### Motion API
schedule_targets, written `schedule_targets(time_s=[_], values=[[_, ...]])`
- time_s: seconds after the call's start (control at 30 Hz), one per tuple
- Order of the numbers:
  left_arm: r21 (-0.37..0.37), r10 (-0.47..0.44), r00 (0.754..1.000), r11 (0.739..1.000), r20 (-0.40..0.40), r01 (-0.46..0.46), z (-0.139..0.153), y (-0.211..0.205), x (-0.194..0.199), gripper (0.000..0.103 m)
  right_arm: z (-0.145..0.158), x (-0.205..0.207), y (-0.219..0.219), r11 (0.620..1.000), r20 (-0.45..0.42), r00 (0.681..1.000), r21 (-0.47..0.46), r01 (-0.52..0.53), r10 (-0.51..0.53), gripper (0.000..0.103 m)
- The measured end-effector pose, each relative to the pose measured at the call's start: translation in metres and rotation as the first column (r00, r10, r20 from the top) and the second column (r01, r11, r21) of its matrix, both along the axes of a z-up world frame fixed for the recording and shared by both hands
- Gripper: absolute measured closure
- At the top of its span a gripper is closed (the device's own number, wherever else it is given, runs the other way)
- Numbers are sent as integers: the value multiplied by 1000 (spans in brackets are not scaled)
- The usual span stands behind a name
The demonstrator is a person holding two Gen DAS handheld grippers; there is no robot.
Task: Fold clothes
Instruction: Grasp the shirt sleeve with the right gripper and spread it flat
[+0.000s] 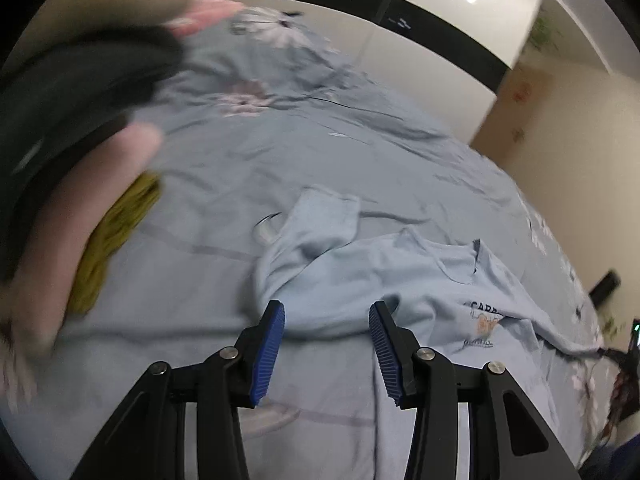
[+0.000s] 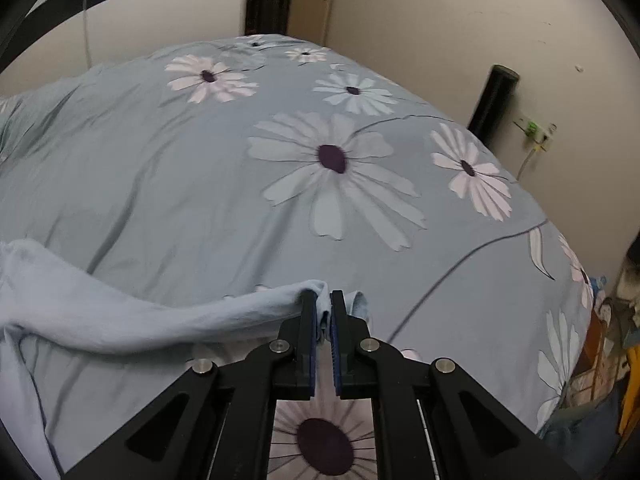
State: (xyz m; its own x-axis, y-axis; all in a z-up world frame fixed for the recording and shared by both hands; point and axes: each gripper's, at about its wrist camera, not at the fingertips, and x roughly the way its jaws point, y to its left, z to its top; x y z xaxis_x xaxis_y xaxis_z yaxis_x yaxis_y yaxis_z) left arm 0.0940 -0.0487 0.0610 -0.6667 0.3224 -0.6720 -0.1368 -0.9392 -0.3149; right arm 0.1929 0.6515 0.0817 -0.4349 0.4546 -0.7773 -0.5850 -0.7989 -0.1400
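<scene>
My right claw (image 2: 323, 300) is pinched nearly closed on a bunched edge of the pale blue T-shirt (image 2: 120, 320), which trails away to the left as a stretched rope of cloth over the floral bed cover (image 2: 200, 184). My left claw (image 1: 326, 312) stands wide with nothing between its blue pads, just above the near edge of the same T-shirt (image 1: 400, 280), which lies crumpled on the bed, collar and chest print to the right, a sleeve flung toward the far side. The cloth looks light, soft and limp to me; it will sag and twist, so I judge a hem or shoulder seam the best hold. Far left lies an olive-yellow garment (image 1: 116, 232), beside a blurred hand (image 1: 80, 208).
</scene>
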Motion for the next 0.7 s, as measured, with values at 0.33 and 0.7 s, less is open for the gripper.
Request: schedule_targets(time_s=[0.33, 0.7], values=[[-97, -252, 963, 960, 92, 261, -18, 71, -112, 33, 55, -82, -149, 876, -151, 865, 11, -482, 478, 50], [-73, -348, 908, 925, 234, 373, -62, 101, -170, 35, -31, -238, -276, 748, 59, 745, -69, -661, 664, 50]])
